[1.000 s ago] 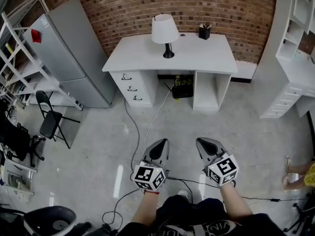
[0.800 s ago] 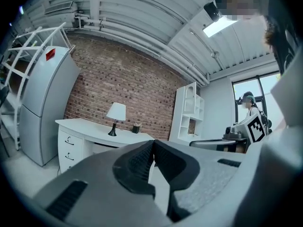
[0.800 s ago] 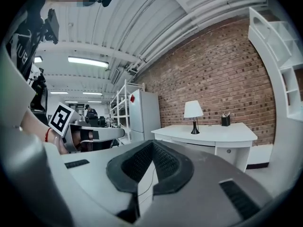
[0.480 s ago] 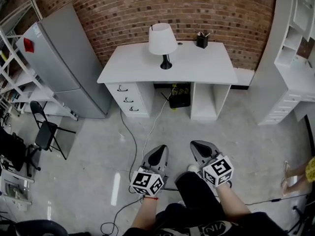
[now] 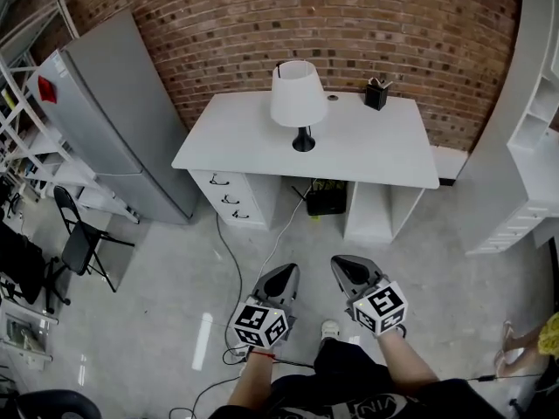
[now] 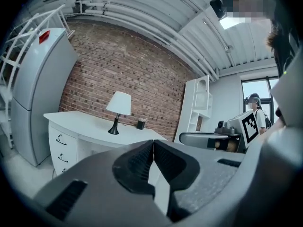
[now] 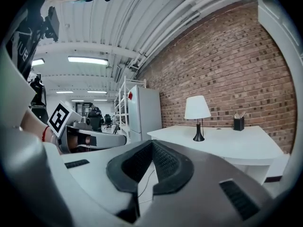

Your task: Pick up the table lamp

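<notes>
Far off to the left of my jaws stands a grey fridge (image 5: pixel 105 120), leaning into view with a white rack (image 5: pixel 26 138) behind it and a black folding chair (image 5: pixel 79 243) lower down. Between those and my left gripper (image 5: pixel 281 275) lies a broad stretch of bare grey floor (image 5: pixel 157 295), crossed only by a thin cable (image 5: pixel 229 269) that runs from the desk's drawers (image 5: pixel 229 201) towards my feet.

My left gripper is clenched, pad against pad, with nothing between. It points almost level at the white desk (image 5: pixel 376 147), which is well ahead of both jaws across open floor. The desk's front edge faces me, and its back edge sits against the brick wall (image 5: pixel 349 24).

The table lamp (image 5: pixel 299 103), a white shade on a black stem and foot, stands upright on the desk top, ahead of my left jaws and a little left of the right ones. It has clear desk all round its foot. A small black pen holder (image 5: pixel 376 96) stands near the back edge, ahead of my right jaws and apart from the lamp.

My right gripper (image 5: pixel 348 271) is likewise clenched on nothing, just beside the left one. Beyond it to the right rises a tall white shelf unit (image 5: pixel 533 147), close to the desk's right end.
</notes>
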